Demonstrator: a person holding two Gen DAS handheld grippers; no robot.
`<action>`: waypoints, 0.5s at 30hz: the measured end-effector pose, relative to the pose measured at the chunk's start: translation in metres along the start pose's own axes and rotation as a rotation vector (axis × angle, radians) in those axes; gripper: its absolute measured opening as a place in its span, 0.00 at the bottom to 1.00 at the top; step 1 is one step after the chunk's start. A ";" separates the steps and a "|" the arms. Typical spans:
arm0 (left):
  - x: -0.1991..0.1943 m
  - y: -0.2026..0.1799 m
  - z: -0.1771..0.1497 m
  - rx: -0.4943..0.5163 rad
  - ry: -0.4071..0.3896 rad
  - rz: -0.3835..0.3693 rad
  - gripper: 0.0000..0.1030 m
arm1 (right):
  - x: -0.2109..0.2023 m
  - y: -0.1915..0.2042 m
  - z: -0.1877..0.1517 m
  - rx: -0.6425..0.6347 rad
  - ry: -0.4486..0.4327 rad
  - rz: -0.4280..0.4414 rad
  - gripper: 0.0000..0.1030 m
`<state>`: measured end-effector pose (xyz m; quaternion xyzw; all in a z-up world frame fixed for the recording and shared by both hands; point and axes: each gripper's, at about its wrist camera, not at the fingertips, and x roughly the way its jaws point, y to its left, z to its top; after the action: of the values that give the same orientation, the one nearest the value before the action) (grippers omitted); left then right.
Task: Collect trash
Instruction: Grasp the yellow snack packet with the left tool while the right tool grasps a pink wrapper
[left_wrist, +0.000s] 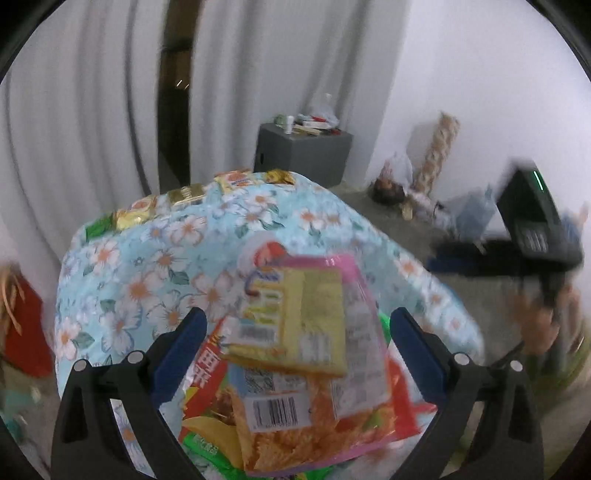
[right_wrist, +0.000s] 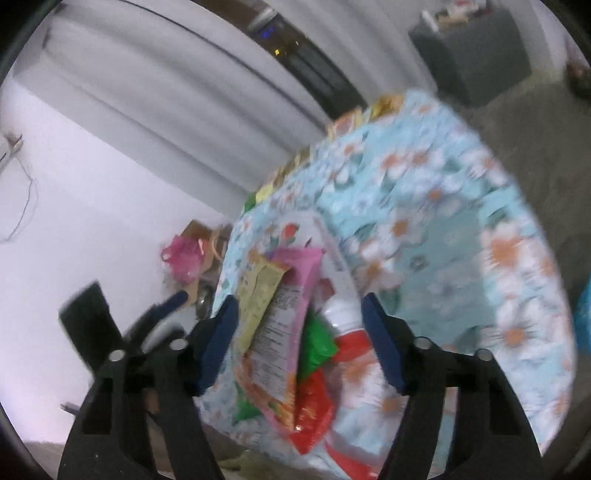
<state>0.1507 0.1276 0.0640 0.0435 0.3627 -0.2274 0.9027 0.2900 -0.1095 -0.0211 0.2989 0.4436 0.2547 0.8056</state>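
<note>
A heap of snack wrappers (left_wrist: 295, 354) lay between the left gripper (left_wrist: 295, 332)'s wide-apart fingers, seemingly gathered for one scoop. The right gripper (right_wrist: 299, 328) also stood open around that pile. Beyond, on the floral tabletop (left_wrist: 155, 266), more packets (left_wrist: 184, 199) lined its far edge.

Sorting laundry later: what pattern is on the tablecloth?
Light blue tablecloth with white, orange-centred flowers; clearest in the left wrist view.

White curtains (left_wrist: 92, 110), white wall (left_wrist: 480, 74), grey floor (left_wrist: 369, 206), grey cabinet (left_wrist: 303, 155) in the corner.
</note>
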 end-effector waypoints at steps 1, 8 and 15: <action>0.002 -0.008 -0.005 0.046 -0.012 0.011 0.94 | 0.008 -0.002 0.002 0.013 0.012 0.012 0.54; 0.039 -0.057 -0.040 0.483 -0.041 0.266 0.95 | 0.053 -0.006 0.009 0.114 0.078 0.028 0.39; 0.062 -0.033 -0.041 0.406 0.027 0.229 0.85 | 0.071 -0.010 0.011 0.143 0.108 0.031 0.32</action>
<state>0.1496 0.0847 -0.0051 0.2684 0.3143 -0.1910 0.8903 0.3348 -0.0710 -0.0634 0.3481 0.4988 0.2508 0.7531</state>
